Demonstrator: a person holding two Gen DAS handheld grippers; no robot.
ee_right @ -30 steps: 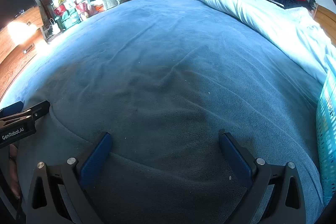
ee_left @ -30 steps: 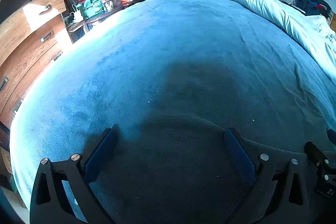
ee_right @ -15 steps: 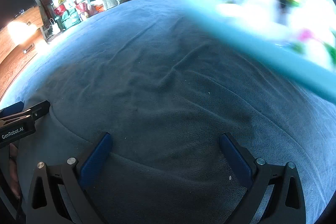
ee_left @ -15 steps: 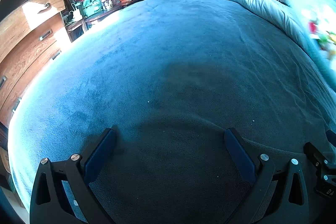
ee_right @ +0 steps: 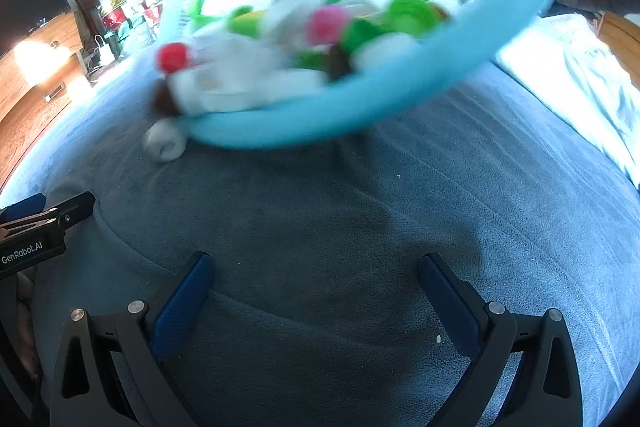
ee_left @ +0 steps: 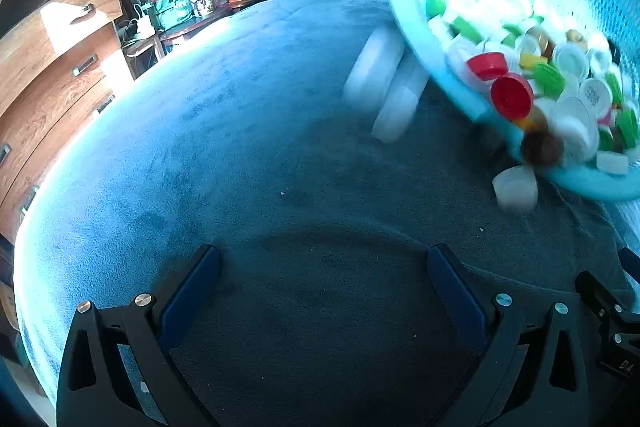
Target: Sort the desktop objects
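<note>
Left wrist view: my left gripper (ee_left: 324, 291) rests low over the blue blanket (ee_left: 224, 155), jaws spread wide, nothing between them. Right gripper (ee_right: 316, 295) likewise spread and empty. A tilted turquoise basket (ee_left: 404, 7) hangs above the bed to my right front, heaped with bottle caps (ee_left: 560, 87), white, green, red; the first white caps (ee_left: 384, 87) are blurred and seem to be tumbling out, one white cap (ee_left: 515, 187) just below the rim. I cannot see who holds the basket.

Step, as I judge it: setup. The caps are being dumped; sorting has not begun.

Next move calls for waiting until the caps lie at rest, then reaching for one lone cap.

Room: open blanket ahead and to the left; bed edge and wooden dresser (ee_left: 48, 67) lie left, pale quilt (ee_right: 576, 75) right. Caps may roll off the left edge.
</note>
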